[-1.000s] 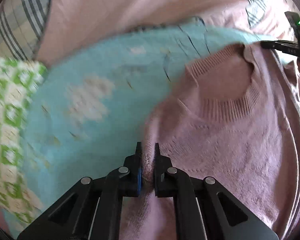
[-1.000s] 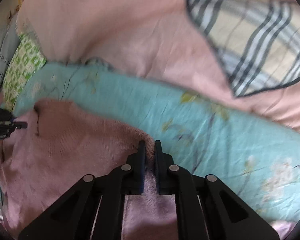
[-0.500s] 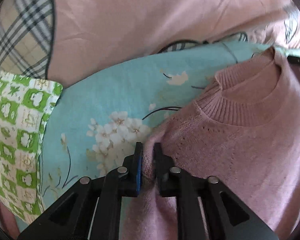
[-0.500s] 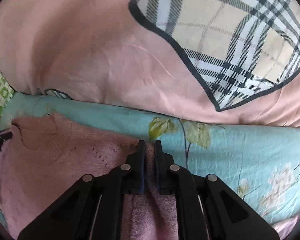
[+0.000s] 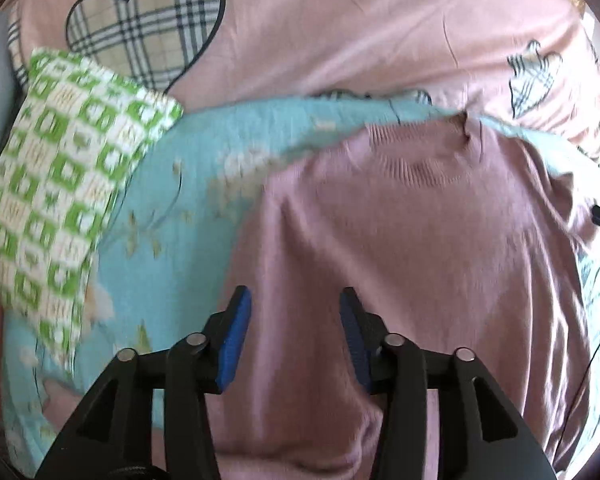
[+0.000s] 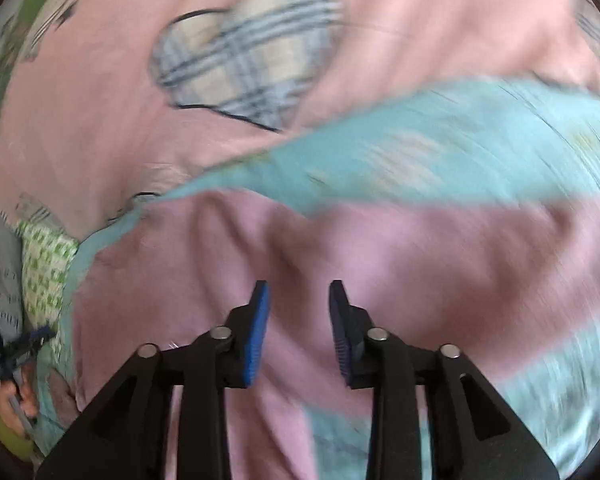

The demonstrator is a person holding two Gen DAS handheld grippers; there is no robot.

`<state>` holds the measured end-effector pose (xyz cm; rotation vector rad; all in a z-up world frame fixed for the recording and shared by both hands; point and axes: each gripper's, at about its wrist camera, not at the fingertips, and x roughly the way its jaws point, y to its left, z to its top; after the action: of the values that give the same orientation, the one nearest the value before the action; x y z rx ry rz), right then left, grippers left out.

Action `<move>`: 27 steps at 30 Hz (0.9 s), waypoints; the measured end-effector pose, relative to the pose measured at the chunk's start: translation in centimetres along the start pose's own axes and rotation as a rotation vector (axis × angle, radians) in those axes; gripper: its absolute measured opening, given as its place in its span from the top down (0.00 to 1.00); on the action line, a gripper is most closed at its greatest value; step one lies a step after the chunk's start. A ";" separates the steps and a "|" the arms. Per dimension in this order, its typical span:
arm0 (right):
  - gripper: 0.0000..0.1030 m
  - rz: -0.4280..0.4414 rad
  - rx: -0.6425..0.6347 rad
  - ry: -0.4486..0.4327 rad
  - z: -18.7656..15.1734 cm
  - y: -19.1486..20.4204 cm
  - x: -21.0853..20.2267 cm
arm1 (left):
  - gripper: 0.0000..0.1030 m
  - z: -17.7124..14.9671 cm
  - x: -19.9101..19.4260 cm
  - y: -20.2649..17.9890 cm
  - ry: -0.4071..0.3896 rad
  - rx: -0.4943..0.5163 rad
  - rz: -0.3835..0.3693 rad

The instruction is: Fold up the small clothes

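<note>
We see the pink knit sweater (image 5: pixel 420 248) lying spread on the turquoise floral sheet (image 5: pixel 172 216). Above the sweater, our left gripper (image 5: pixel 295 312) and right gripper (image 6: pixel 298 304) have just been opening; both stand parted, gripping nothing. A green-checked pillow (image 5: pixel 56 184) lies beside the sweater.

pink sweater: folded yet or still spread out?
Spread. The pink sweater lies flat on the turquoise floral sheet, neckline showing, no fold. Fingers of both grippers stand apart above it.
</note>
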<state>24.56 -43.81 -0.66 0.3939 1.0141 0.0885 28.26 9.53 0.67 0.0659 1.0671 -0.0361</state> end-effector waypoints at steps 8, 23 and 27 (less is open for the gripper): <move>0.58 -0.119 0.386 -0.042 -5.3 -11.6 -3.1 | 0.48 -4.5 -1.6 -1.0 0.070 -0.098 -0.042; 0.58 -0.076 0.706 -0.246 -0.6 -24.8 -5.1 | 0.48 -5.6 1.8 -3.5 0.157 -0.203 -0.090; 0.91 -0.068 0.603 -0.239 0.3 -23.2 -5.3 | 0.47 -5.6 3.4 -4.2 0.185 -0.194 -0.082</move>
<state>19.47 -66.71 -4.66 0.8957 0.8015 -0.3278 24.73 5.80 -5.20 -0.1524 1.2527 -0.0006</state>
